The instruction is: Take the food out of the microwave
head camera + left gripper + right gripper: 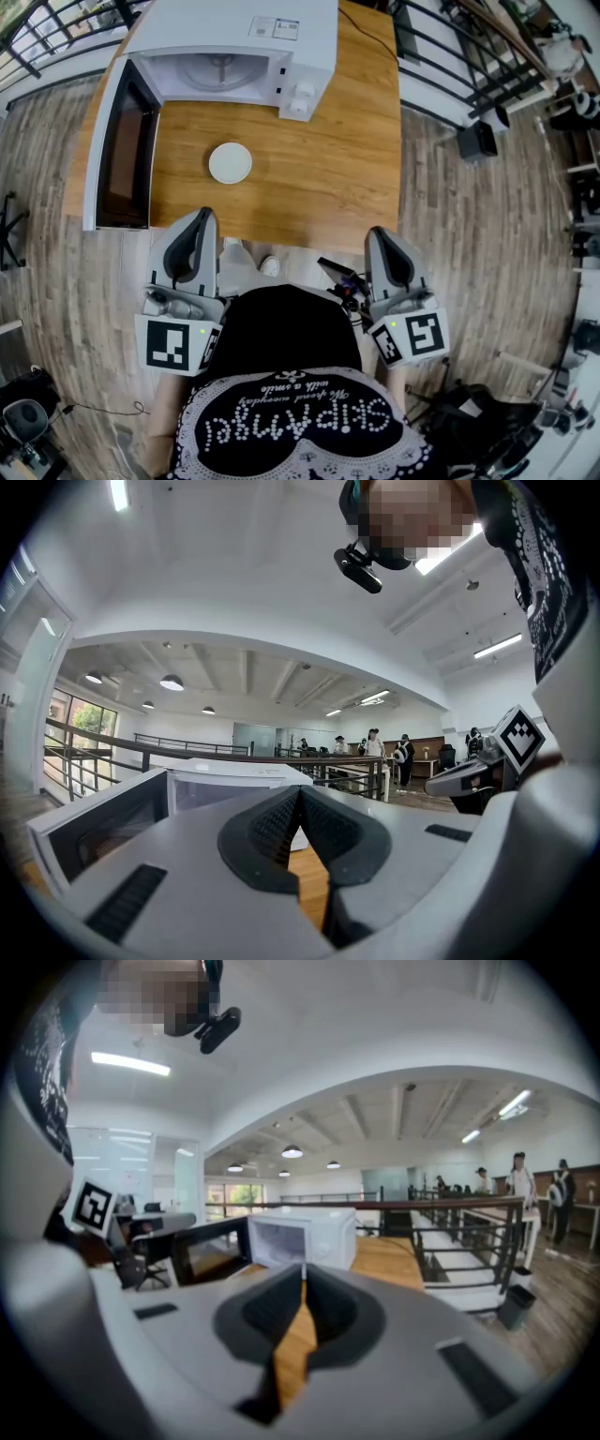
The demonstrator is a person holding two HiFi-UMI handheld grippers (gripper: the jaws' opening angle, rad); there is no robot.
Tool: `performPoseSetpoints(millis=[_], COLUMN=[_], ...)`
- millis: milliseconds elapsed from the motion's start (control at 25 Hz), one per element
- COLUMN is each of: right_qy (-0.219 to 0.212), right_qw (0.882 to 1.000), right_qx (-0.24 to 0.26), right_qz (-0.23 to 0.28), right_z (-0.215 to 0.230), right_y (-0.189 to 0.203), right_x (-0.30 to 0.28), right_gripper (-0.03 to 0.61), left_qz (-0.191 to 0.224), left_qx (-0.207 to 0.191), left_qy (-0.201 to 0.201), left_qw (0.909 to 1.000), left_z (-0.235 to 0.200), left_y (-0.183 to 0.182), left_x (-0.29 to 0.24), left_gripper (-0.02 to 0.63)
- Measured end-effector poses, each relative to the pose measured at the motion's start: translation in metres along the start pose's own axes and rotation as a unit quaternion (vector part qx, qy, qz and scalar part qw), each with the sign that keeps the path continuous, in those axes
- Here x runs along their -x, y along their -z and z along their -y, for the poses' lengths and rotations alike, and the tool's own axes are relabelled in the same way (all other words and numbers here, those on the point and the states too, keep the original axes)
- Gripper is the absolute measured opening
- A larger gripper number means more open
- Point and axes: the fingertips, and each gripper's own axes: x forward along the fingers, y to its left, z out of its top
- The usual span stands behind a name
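A white microwave (pixel 234 37) stands at the far side of the wooden table (pixel 319 169), its door (pixel 122 145) swung wide open to the left. Inside I see only the glass turntable. A small white plate (pixel 230 162) lies on the table in front of it; I cannot tell what is on it. My left gripper (pixel 203 214) is shut and empty at the table's near edge, just short of the plate. My right gripper (pixel 378 232) is shut and empty further right. The microwave (pixel 239 782) shows beyond the left gripper (pixel 299 794). Past the right gripper (pixel 304 1274), the microwave (pixel 300 1234) appears again.
Metal railings (pixel 450 66) run behind and to the right of the table. A black box (pixel 476 141) sits on the wooden floor at the right. The open door (pixel 211 1246) juts out over the table's left side. Several people stand far off (pixel 389 752).
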Motion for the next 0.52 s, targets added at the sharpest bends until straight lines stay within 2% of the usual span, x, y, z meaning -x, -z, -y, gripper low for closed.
performPoseSetpoints(millis=[520], right_qy=[0.0], right_qw=[1.0], right_qx=[0.002], right_qz=[0.0], right_z=[0.0023], right_y=[0.0014], right_x=[0.0042], right_gripper=[0.037], left_qz=[0.001], left_qx=[-0.009], left_qy=[0.002], left_qw=[1.0], left_z=[0.0041], left_y=[0.0002], left_x=[0.003], left_gripper=[0.032])
